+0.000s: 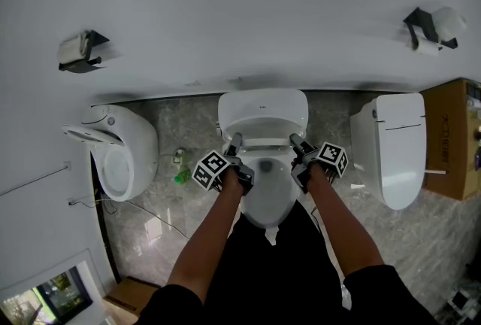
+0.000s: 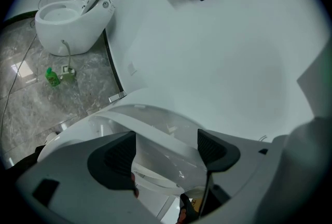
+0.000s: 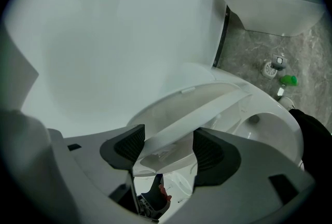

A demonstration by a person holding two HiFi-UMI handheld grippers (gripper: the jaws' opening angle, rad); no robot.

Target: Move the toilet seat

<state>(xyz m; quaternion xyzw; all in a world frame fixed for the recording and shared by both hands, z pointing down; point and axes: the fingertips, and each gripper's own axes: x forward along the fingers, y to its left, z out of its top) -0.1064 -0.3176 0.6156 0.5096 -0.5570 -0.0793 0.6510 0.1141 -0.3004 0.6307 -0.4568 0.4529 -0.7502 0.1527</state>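
Note:
The middle white toilet (image 1: 267, 199) stands straight ahead of me against the wall. Its seat (image 1: 263, 141) is raised off the bowl, tilted up towards the tank (image 1: 263, 109). My left gripper (image 1: 234, 144) holds the seat's left side and my right gripper (image 1: 295, 143) its right side. In the left gripper view the seat rim (image 2: 155, 132) runs between the dark pads (image 2: 120, 154) of the gripper (image 2: 167, 148). In the right gripper view the rim (image 3: 207, 109) crosses slantwise between that gripper's (image 3: 168, 148) jaws, with the open bowl (image 3: 270, 129) below.
Another toilet (image 1: 120, 154) with its lid up stands at the left, and a shut one (image 1: 398, 147) at the right. A green bottle (image 1: 183, 176) lies on the marble floor between. Paper holders (image 1: 79, 51) (image 1: 430, 26) hang on the wall. A wooden cabinet (image 1: 451, 139) is far right.

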